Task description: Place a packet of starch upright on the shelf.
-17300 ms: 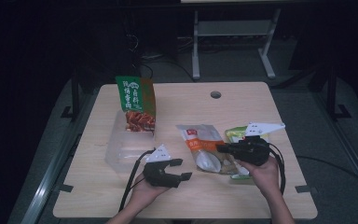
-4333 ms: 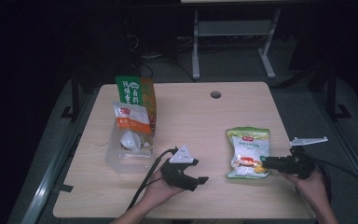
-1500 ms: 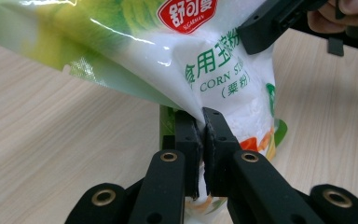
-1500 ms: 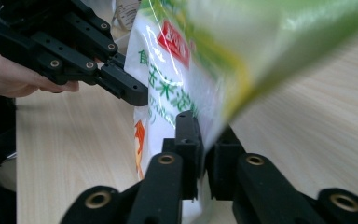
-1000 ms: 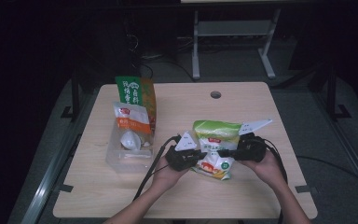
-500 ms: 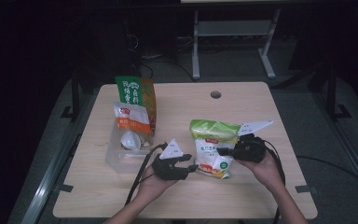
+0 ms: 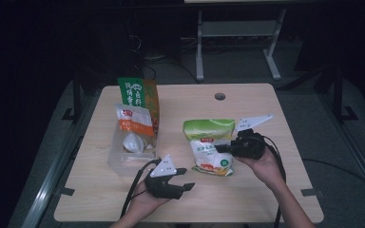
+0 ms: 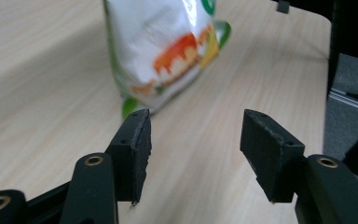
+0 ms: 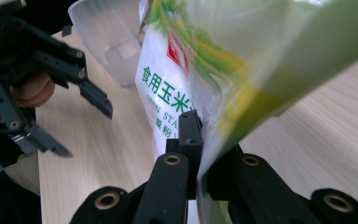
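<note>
Green-and-white starch bag [image 7: 210, 145] hangs pinched at its edge in my right gripper [image 7: 224, 148], lifted for carrying; my left gripper [image 7: 186, 178], jaws just opening, is released nearby.

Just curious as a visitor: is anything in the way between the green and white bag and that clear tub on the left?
Nothing visible. Bare table lies between the bag, held by the right tongs, and the tub.

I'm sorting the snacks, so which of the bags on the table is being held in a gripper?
The green and white plastic bag at the table's middle: the right gripper pinches its edge. The orange and white bag stands in the clear plastic bin.
</note>
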Demonstrator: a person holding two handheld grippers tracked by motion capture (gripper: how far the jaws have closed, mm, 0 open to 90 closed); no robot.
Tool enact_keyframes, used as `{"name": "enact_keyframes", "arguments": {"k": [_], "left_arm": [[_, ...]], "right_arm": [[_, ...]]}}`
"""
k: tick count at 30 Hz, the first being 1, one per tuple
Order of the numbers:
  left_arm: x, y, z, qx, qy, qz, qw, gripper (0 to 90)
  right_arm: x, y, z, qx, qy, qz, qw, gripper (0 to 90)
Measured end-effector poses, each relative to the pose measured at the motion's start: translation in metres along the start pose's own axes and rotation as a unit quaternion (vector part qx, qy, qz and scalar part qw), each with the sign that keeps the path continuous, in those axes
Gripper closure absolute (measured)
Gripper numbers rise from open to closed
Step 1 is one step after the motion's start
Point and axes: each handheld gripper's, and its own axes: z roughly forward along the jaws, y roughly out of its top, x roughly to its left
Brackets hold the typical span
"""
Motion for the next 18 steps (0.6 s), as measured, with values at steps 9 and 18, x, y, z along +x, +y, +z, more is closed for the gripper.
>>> {"name": "enact_keyframes", "arguments": {"k": [9, 18], "left_arm": [[-0.004, -0.011, -0.004, -0.004, -0.009, -0.013, 0.9999, 39.9], [-0.006, -0.014, -0.005, -0.009, -0.008, -0.003, 0.9999, 37.9]], "right_arm": [[0.004, 0.02, 0.003, -0.004, 0.004, -0.003, 1.0, 87.5], [0.009, 0.039, 0.005, -0.003, 0.007, -0.01, 0.9999, 87.6]]}}
